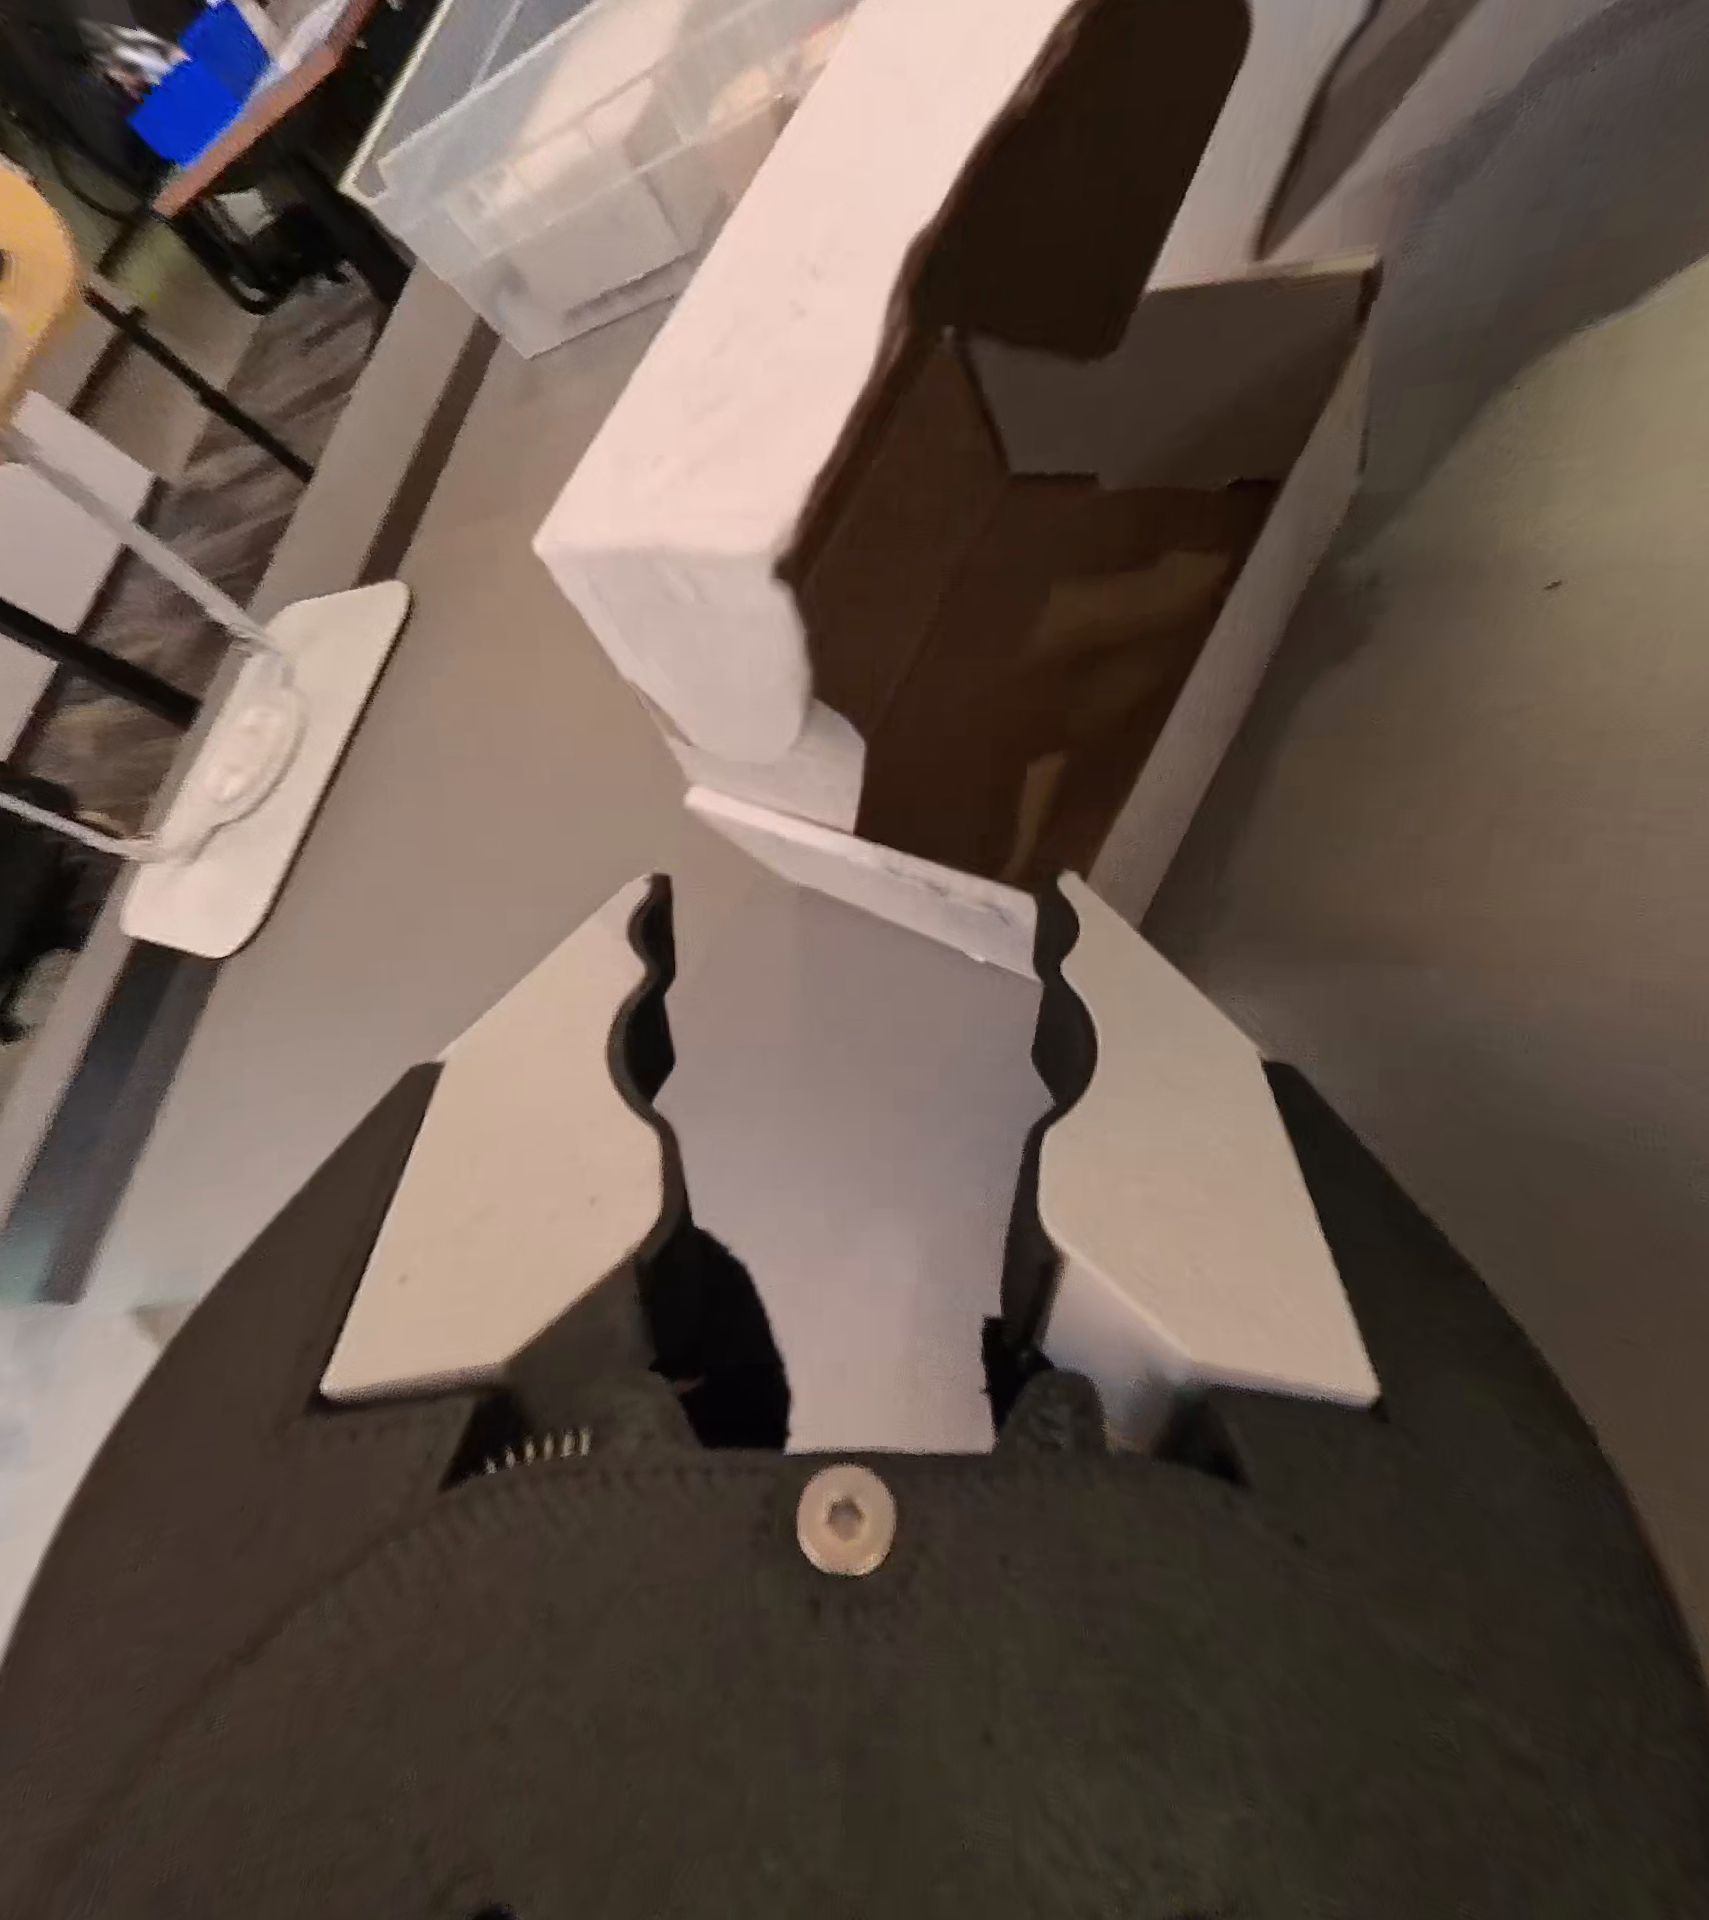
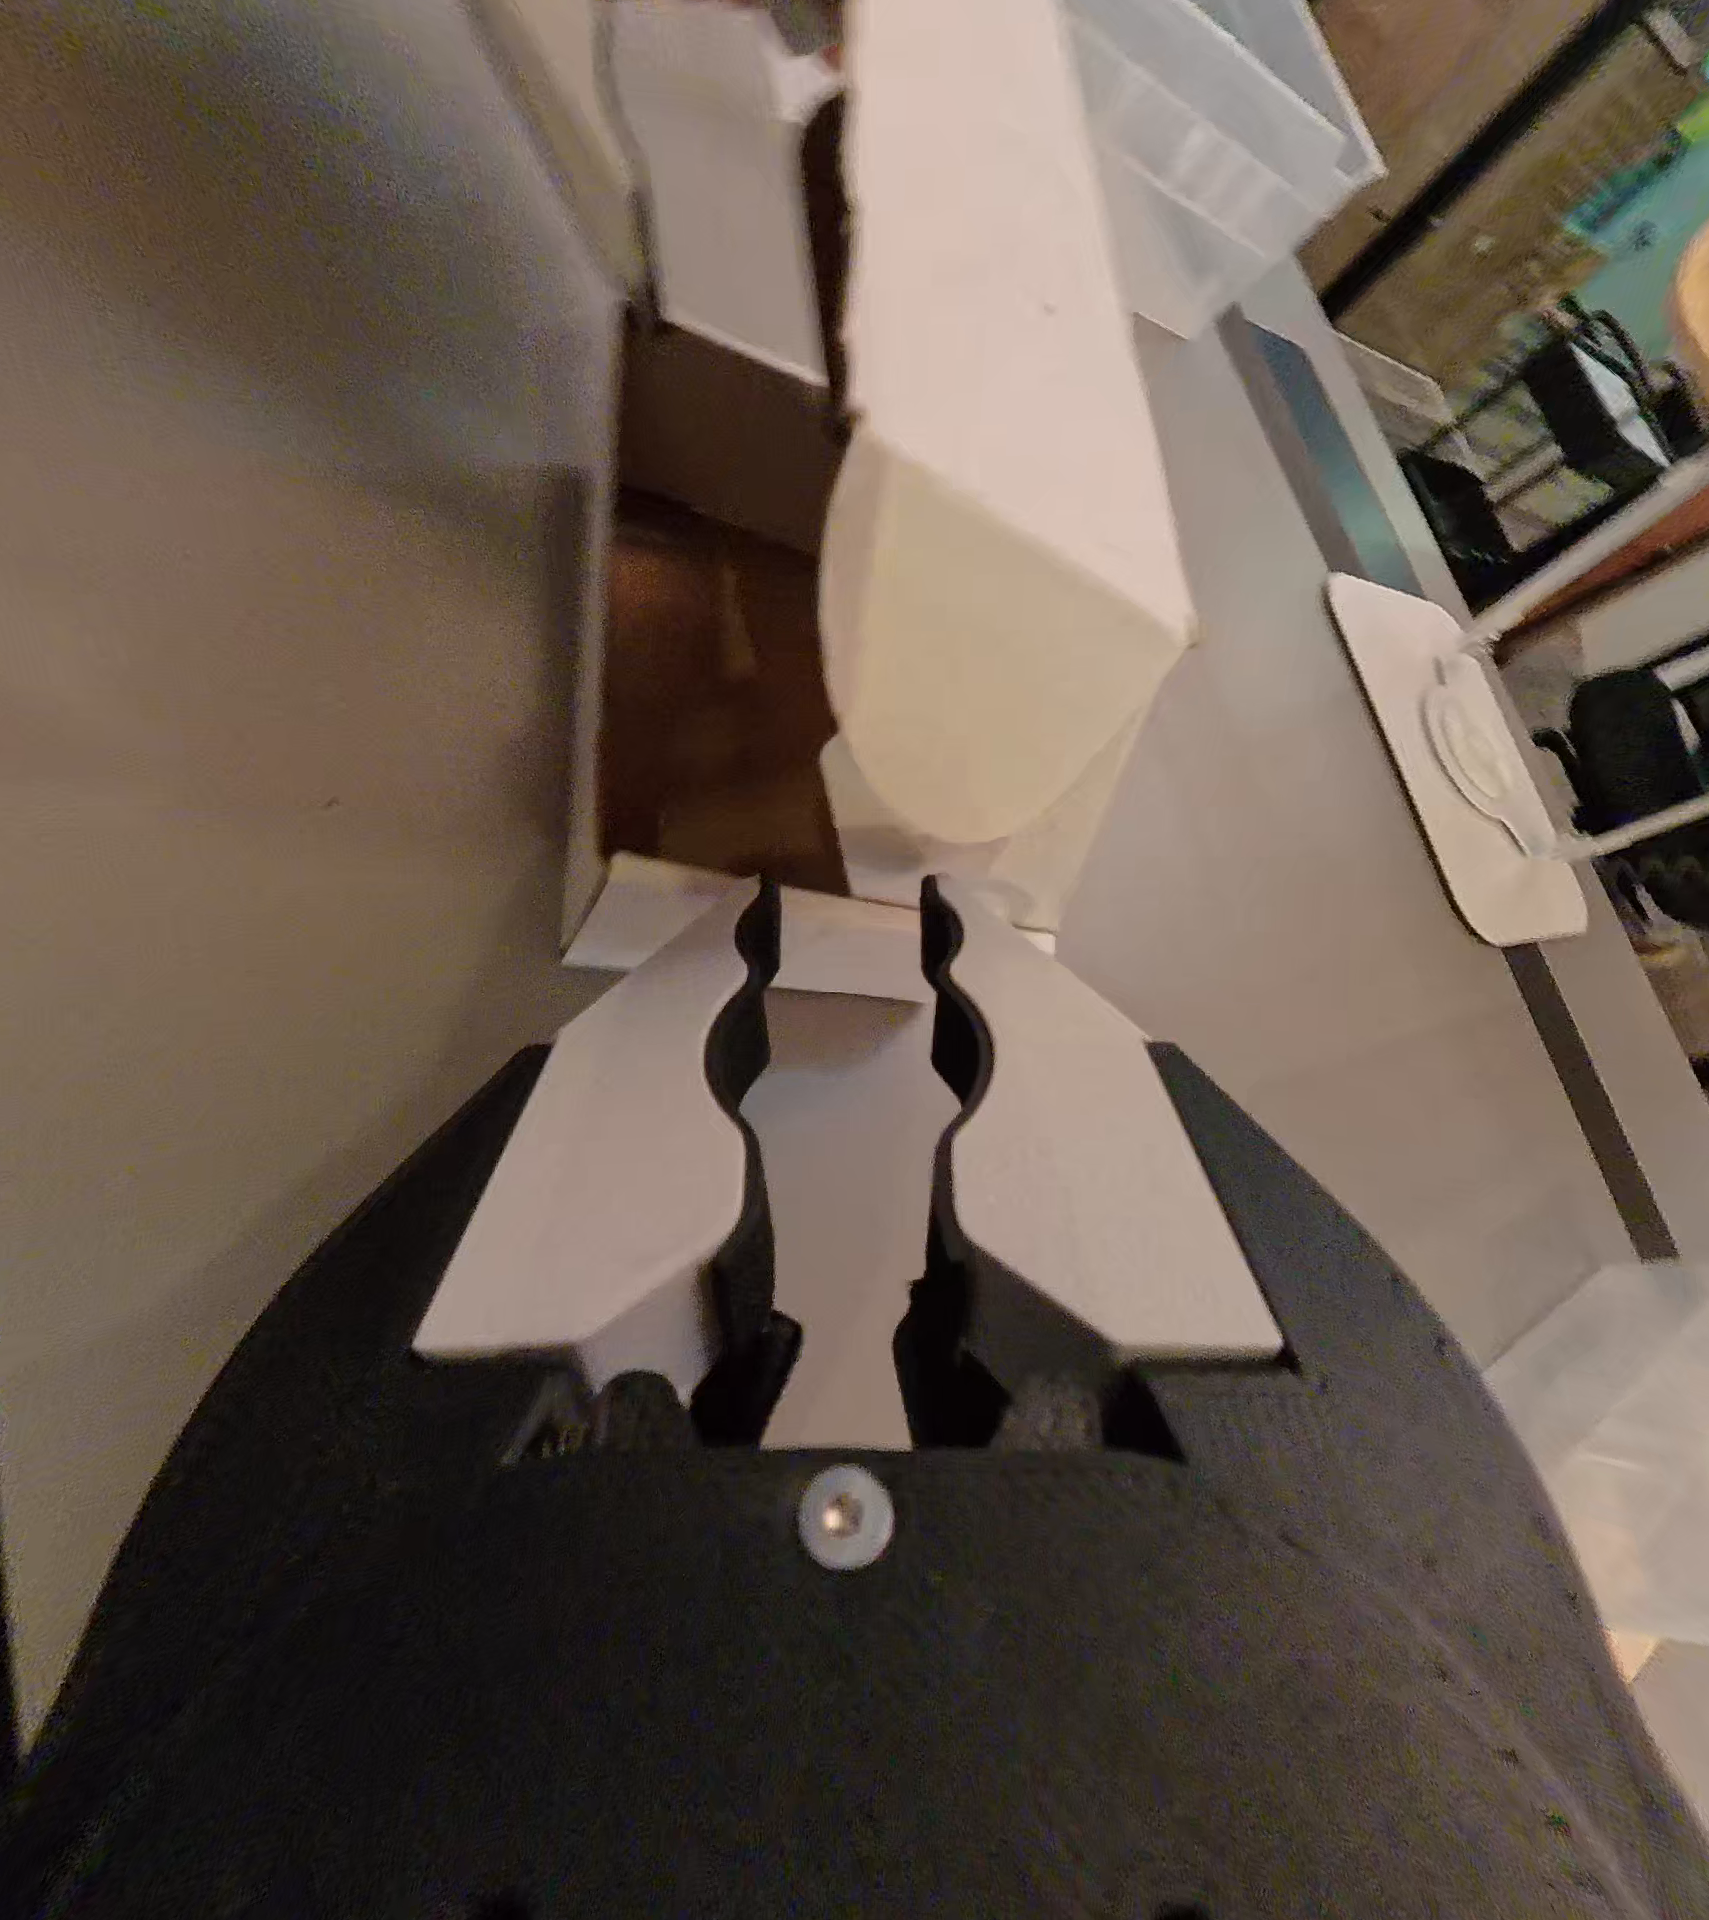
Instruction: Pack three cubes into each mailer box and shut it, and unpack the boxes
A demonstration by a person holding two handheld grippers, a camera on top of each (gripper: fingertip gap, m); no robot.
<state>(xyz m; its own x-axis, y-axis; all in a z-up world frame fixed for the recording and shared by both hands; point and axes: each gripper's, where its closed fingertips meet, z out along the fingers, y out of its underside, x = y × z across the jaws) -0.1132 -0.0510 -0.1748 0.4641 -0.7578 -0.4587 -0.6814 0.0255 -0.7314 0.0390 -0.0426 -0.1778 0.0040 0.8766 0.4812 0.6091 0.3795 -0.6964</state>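
Observation:
A white mailer box [image 1: 725, 416] with a brown inside [image 1: 985, 623] lies on the grey table, its lid partly folded over the opening. No cubes show inside it. My left gripper [image 1: 860, 883] is open wide at the box's near end, and a white end flap [image 1: 891, 925] lies between its fingers. In the right wrist view the same box [image 2: 985, 416] shows its brown inside [image 2: 704, 675]. My right gripper [image 2: 850, 894] is at the box's other end, its fingers a narrow gap apart over a white flap [image 2: 850, 966].
A clear plastic bin [image 1: 559, 187] stands past the box and also shows in the right wrist view [image 2: 1214, 135]. A white stand base [image 1: 278, 758] sits at the table edge [image 2: 1452, 769]. Another clear bin [image 2: 1660, 1455] is near right. A large pale panel [image 2: 258, 623] fills the left.

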